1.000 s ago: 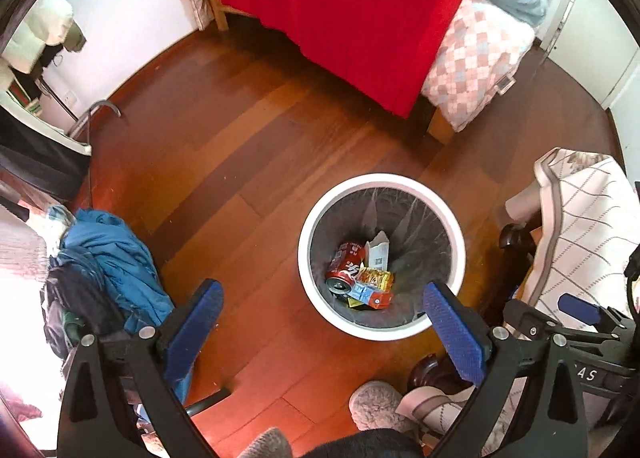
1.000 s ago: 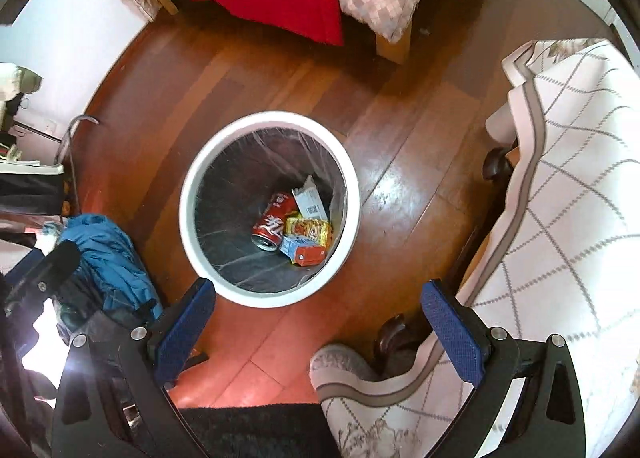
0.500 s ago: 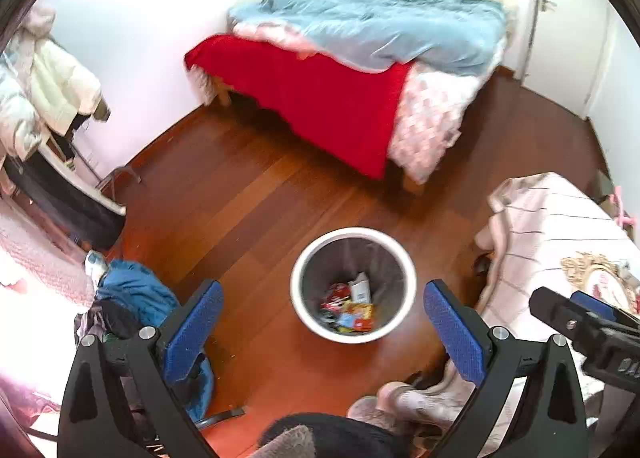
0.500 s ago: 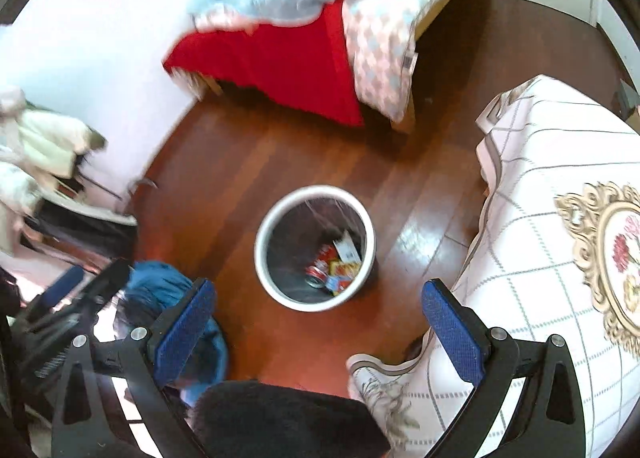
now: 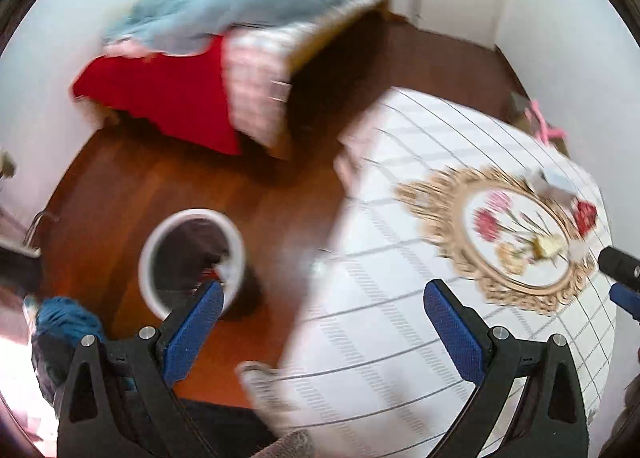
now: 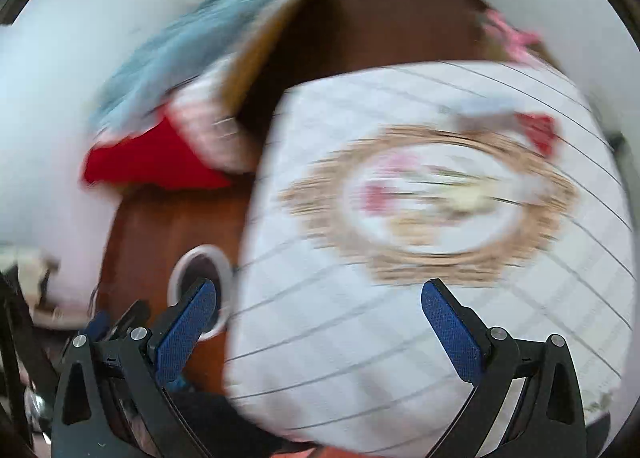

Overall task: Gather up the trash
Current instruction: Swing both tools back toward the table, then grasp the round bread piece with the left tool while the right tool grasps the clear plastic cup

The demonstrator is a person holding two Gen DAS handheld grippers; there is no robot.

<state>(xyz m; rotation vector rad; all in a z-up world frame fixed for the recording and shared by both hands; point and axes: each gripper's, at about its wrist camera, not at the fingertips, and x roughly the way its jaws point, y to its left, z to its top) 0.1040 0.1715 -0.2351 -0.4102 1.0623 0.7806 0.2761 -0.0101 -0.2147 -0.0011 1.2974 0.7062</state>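
Note:
Both views are motion-blurred. The white-rimmed trash bin [image 5: 192, 262] stands on the wood floor at lower left, its contents barely visible; it also shows in the right wrist view [image 6: 200, 290], small, behind the left finger. Trash lies at the far right of the white tablecloth table [image 5: 400, 338]: a red wrapper [image 5: 585, 215] and grey crumpled paper [image 5: 554, 183]; the right wrist view shows the red wrapper [image 6: 538, 129] and a pale piece [image 6: 488, 111] too. My left gripper [image 5: 322, 326] is open and empty above the table's near edge. My right gripper [image 6: 318, 330] is open and empty over the table.
A bed [image 5: 224, 41] with red and blue covers stands at the back. Blue clothes [image 5: 64, 322] lie on the floor at lower left. The right gripper's tip [image 5: 620, 270] pokes in at the left wrist view's right edge. A pink thing [image 5: 544, 125] sits beyond the table.
Both grippers have risen and swung right, away from over the bin toward the table. The bin has slid to lower left in both views. Both stay open and empty.

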